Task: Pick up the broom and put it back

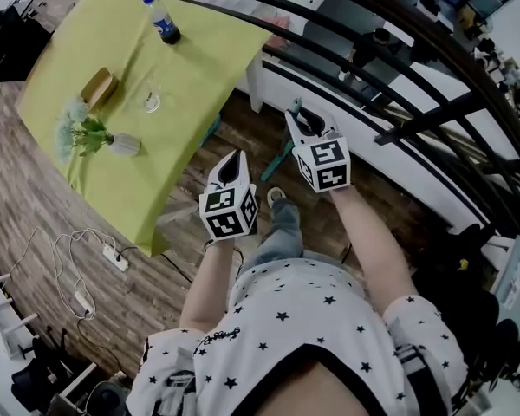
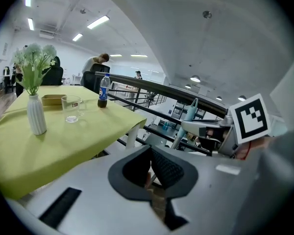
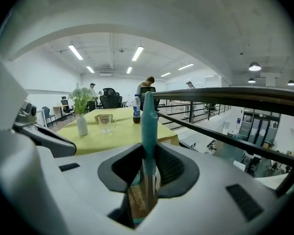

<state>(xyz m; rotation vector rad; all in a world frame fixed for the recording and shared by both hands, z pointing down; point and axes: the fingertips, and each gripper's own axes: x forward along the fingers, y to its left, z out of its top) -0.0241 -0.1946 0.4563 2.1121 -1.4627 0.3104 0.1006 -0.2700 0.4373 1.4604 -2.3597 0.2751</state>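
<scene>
Wood floor (image 1: 35,215), black railing (image 1: 373,68), yellow-green table (image 1: 199,76) on your left. Your right tool (image 3: 148,153) clamps the teal broom (image 3: 148,124) handle between table and railing. Your left tool (image 2: 151,161) is closed, empty, near the table edge.

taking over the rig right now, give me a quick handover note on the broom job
Right gripper: shut on the teal broom handle, which stands upright between the pads.
Left gripper: shut, empty, beside the right one.
Place: the broom is held between the yellow-green table and the black railing; its head is out of view.
Done: broom gripped.
Left: carry it to its spot and release; that spot is not clear from here.
</scene>
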